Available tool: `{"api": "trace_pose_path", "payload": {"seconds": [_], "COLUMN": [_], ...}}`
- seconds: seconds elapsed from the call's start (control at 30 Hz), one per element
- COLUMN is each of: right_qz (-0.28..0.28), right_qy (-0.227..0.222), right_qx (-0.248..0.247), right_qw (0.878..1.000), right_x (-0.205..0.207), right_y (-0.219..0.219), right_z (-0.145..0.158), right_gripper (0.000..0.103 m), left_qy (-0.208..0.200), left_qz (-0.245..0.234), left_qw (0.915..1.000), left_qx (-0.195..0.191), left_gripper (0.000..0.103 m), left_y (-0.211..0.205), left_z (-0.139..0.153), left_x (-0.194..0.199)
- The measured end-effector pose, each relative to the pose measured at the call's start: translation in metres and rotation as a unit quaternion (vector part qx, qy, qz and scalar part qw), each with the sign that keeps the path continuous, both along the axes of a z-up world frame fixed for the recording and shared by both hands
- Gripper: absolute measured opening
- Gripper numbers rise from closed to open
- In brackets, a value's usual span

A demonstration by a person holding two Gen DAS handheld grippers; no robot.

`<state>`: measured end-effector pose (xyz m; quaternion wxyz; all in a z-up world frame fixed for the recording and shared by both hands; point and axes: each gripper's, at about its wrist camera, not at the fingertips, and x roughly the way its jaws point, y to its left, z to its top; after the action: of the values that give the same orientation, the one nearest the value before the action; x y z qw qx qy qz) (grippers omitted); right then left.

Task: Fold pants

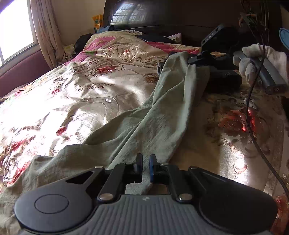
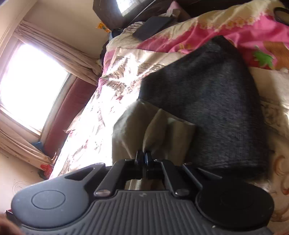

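Olive-green pants (image 1: 153,123) lie stretched across the floral bedspread (image 1: 72,101). My left gripper (image 1: 146,162) is at the near end, its fingers shut on a fold of the pants' fabric. At the far end my right gripper (image 1: 191,61), held by a gloved hand (image 1: 260,59), has the other end of the pants lifted off the bed. In the right wrist view, my right gripper (image 2: 144,157) is shut on a bunched fold of the pants (image 2: 159,124), which hangs in front of it.
A dark grey folded garment (image 2: 207,108) lies on the bed just beyond the right gripper. A pink blanket (image 2: 225,34) and dark headboard (image 1: 180,16) are at the far end. A window (image 1: 12,27) with a curtain is left. A black cable (image 1: 251,112) hangs at right.
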<state>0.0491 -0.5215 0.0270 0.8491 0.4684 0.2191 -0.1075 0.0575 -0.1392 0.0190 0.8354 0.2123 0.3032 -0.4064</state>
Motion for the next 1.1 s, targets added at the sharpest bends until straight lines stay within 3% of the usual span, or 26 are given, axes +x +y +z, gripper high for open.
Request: {"api": "trace_pose_path", "payload": {"seconds": [0.17,0.23,0.3,0.37,0.4,0.47,0.63,0.73,0.9,1.1], "right_qz": [0.027,0.017,0.003,-0.018,-0.033,-0.055,-0.06,-0.062,-0.064,-0.062], "right_qy": [-0.122,-0.139,-0.118,-0.052,-0.012,0.013,0.026,0.042,0.038,0.047], "right_qx": [-0.012,-0.021,-0.026,-0.041,-0.026,0.008,0.004,-0.016,0.013,0.029], "right_qw": [0.992,0.99,0.993,0.998,0.999,0.998,0.998,0.997,0.997,0.997], "right_x": [0.019,0.006,-0.007,-0.016,-0.022,-0.034,-0.045,-0.043,-0.057,-0.056], "right_y": [0.014,0.015,0.012,0.008,0.003,-0.005,-0.009,-0.006,-0.004,0.003], "right_z": [0.062,0.068,0.055,0.028,0.007,-0.02,-0.033,-0.033,-0.039,-0.045], "right_gripper": [0.003,0.003,0.003,0.003,0.003,0.003,0.003,0.007,0.01,0.032], "left_qy": [-0.037,-0.041,-0.035,-0.019,-0.01,0.0,0.012,0.014,0.009,0.01], "left_qz": [0.026,0.032,0.032,0.028,0.023,0.012,-0.008,-0.007,-0.006,0.001], "left_qw": [0.9987,0.9979,0.998,0.9988,0.9993,0.9999,0.9997,0.9998,0.9999,0.9999], "left_qx": [-0.025,-0.038,-0.043,-0.034,-0.027,-0.009,0.019,0.014,0.01,0.012], "left_gripper": [0.024,0.024,0.024,0.024,0.024,0.024,0.024,0.024,0.024,0.024], "left_y": [0.012,0.017,0.017,0.013,0.011,0.006,-0.001,-0.004,-0.002,0.004], "left_z": [0.031,0.036,0.033,0.022,0.015,0.003,-0.014,-0.012,-0.008,-0.01], "left_x": [0.013,0.017,0.018,0.017,0.014,0.007,-0.002,-0.001,0.001,0.002]}}
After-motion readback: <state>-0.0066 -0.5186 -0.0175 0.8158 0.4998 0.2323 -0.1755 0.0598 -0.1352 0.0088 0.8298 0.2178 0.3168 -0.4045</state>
